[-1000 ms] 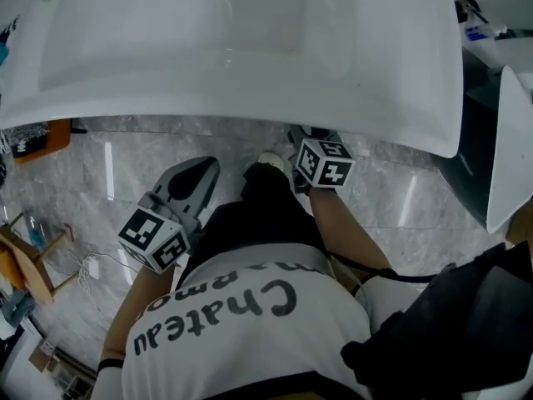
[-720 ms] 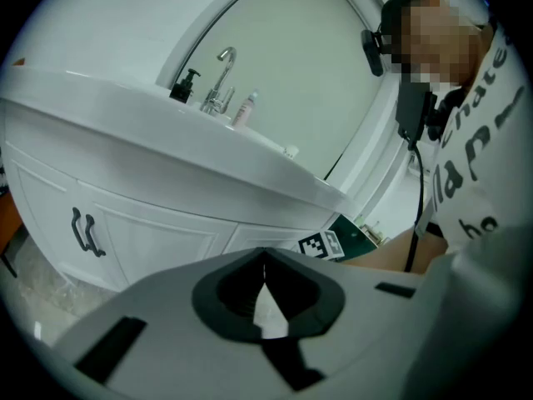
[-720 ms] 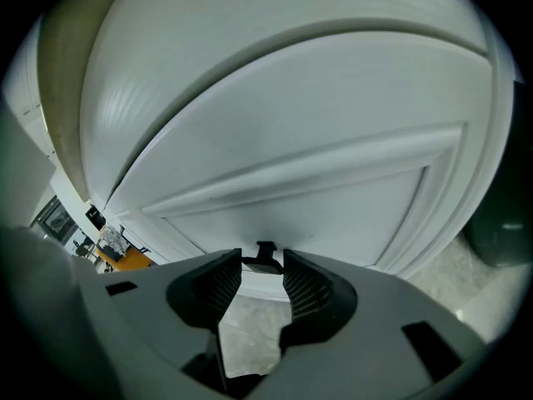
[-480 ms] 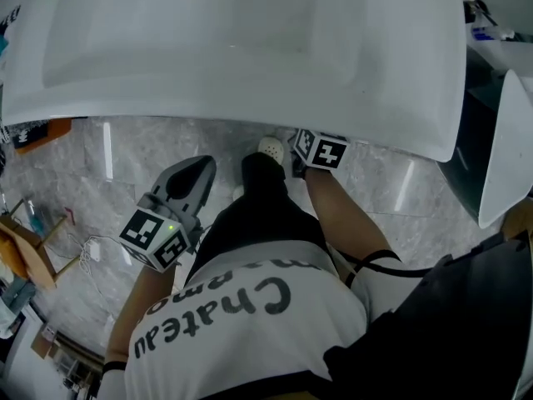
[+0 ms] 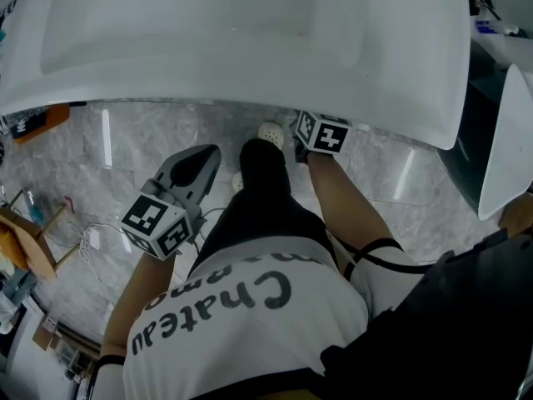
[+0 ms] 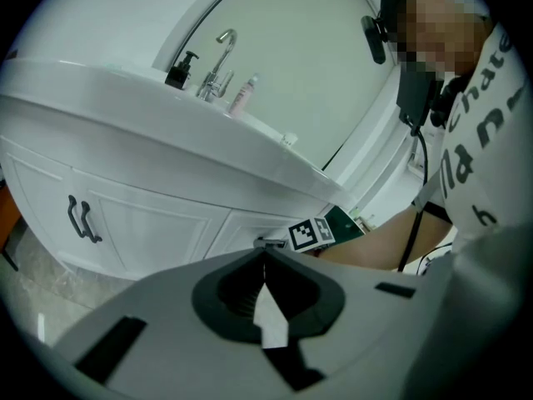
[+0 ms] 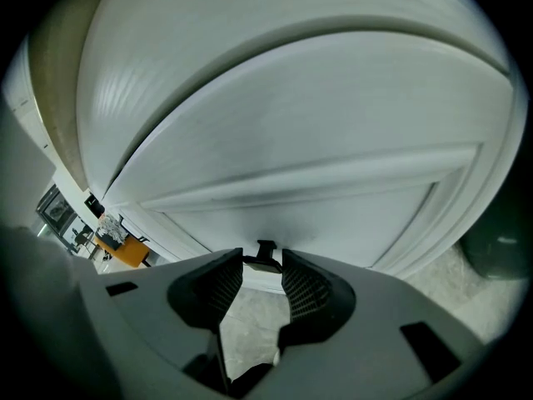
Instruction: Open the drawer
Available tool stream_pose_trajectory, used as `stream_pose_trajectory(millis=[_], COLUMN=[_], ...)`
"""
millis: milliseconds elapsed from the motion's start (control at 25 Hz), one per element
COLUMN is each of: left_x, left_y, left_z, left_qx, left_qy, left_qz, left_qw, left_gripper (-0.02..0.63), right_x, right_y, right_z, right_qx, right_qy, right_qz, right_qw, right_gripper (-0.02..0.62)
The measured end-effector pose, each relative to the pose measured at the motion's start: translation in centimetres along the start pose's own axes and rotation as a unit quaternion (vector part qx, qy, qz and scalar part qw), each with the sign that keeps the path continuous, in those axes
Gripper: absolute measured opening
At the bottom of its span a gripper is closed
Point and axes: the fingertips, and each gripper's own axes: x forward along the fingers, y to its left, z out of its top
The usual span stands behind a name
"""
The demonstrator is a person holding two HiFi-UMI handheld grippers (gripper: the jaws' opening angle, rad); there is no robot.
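Note:
A white panelled drawer front (image 7: 316, 140) fills the right gripper view, with a small dark handle (image 7: 265, 254) on its lower edge. My right gripper (image 7: 262, 263) has that handle between its fingertips, and the jaws are closing on it with the ribbed pads touching its sides. In the head view only the right gripper's marker cube (image 5: 323, 133) shows, under the rim of the white sink (image 5: 250, 48); its jaws are hidden there. My left gripper (image 5: 202, 155) hangs over the marble floor, shut and holding nothing (image 6: 265, 255).
White cabinet doors with dark handles (image 6: 82, 219) stand under the sink. A tap (image 6: 218, 61) and a soap bottle (image 6: 178, 69) sit on top. A wooden stool (image 5: 25, 248) is at the left, a white fixture (image 5: 504, 140) at the right. My foot (image 5: 270, 132) is near the cabinet.
The right gripper has moved further in under the sink rim, so less of it shows. The left gripper has stayed about where it was.

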Motion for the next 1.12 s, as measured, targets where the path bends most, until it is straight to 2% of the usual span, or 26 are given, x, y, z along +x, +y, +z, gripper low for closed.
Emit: stream_pose_trajectory(millis=[320,760,1120], left_x=[-2.0,-2.9,-4.9], left_y=[-0.8,-2.5,-2.7], left_z=[-0.3,0.0,-2.8], left_qx=[0.003,0.017,0.015], left_qy=[-0.003,-0.016,-0.003], left_qz=[0.013,0.006,0.001], left_qw=[0.9999,0.9997,0.9999], left_gripper=[0.009,0.009,0.009], right_x=[-0.5,-2.4,-3.7], right_y=[0.5,0.5,1.1], right_z=[-0.7,-3.5,-5.5], right_qx=[-0.026,-0.034,-0.039], right_qy=[0.016,0.059,0.069], right_qz=[0.009,0.013,0.008], right_qw=[1.000,0.998,0.997], right_gripper=[0.150,0.150,0.149])
